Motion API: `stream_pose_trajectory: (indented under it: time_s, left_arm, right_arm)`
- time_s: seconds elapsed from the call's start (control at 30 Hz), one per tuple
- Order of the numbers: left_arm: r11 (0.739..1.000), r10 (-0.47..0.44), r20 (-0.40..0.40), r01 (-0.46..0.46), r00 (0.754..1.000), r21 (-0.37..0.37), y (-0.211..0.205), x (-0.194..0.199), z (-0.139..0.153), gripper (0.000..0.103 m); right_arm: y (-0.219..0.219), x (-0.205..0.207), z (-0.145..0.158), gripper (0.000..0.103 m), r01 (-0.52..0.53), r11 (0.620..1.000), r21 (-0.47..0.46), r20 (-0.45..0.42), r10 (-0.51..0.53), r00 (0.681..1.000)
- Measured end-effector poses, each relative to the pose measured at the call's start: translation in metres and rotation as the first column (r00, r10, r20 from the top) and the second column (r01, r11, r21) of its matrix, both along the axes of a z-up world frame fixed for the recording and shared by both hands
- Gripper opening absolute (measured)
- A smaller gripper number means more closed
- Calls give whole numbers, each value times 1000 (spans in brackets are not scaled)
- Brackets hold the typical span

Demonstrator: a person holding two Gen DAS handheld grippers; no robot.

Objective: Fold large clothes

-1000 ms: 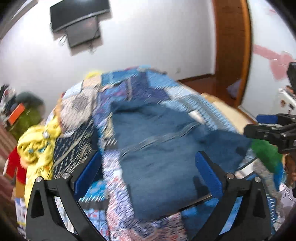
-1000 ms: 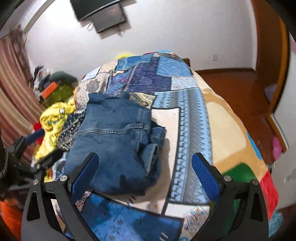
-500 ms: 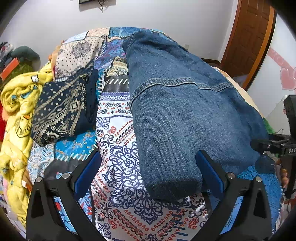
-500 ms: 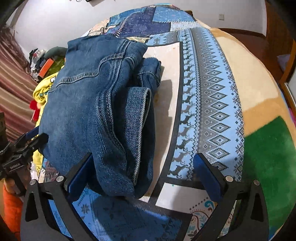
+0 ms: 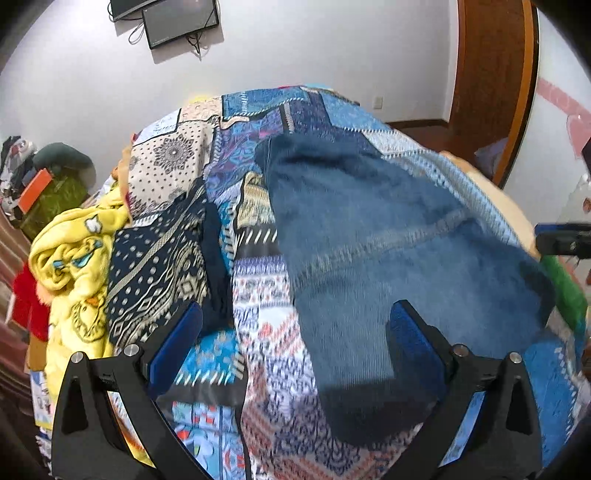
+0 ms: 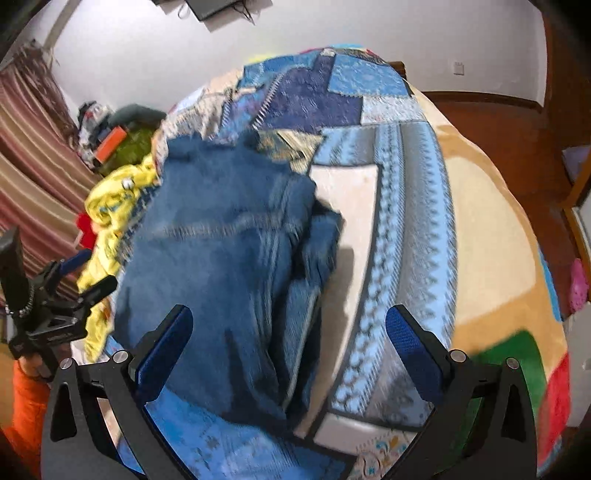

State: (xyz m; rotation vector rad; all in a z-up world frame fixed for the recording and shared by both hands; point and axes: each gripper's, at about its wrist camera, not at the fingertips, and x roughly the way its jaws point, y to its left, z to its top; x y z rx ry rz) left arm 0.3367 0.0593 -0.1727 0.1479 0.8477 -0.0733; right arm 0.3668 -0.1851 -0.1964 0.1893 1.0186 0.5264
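A folded pair of blue denim jeans (image 5: 388,266) lies on the patchwork bedspread (image 5: 266,332); in the right wrist view the jeans (image 6: 229,280) show stacked folds along their right edge. My left gripper (image 5: 293,332) is open and empty, held above the jeans' near left edge. My right gripper (image 6: 288,332) is open and empty, above the jeans' near right part. The left gripper shows in the right wrist view (image 6: 88,277), the right gripper in the left wrist view (image 5: 565,240).
A folded navy patterned cloth (image 5: 159,258) and a yellow garment (image 5: 74,258) lie left of the jeans. The bed's right side (image 6: 480,240) carries only the blanket. A wall screen (image 5: 177,18), a wooden door (image 5: 491,74) and a striped curtain (image 6: 33,155) surround the bed.
Both grippers have lifted and pulled back from close over the jeans; the view tilts up toward the wall. The jeans stay folded in place. Both stay open.
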Motion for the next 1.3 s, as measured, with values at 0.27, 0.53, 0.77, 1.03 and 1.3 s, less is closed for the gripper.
stream_pose_trajectory:
  time_s: [0.27,0.53,0.77,1.03,1.3]
  left_arm:
    - [979,-34,-219,-12,975,-203,16,59,-32,103]
    - [850,-141,-403,-99,904,-518,30,95,-85,103]
    - [746,-221,-422,-127,879,-654,41,108,-101,91]
    - [801,-243,-325,0,914,-599,25,85,-71,67]
    - [809,-209,-197,57,958,-585,37,45,-5,57]
  right_arm:
    - [21,55,-59,103,-79,992,97,-229,99,968]
    - [40,86,-89,103,-123,955,271,-328,212,921]
    - [57,104,-92,94,-109,945,309,-351,220,910]
    - [51,90,-75,52,-58,939,338,-355,184,917]
    - [76,67,-6,43,-123,950,286,-229,192,954]
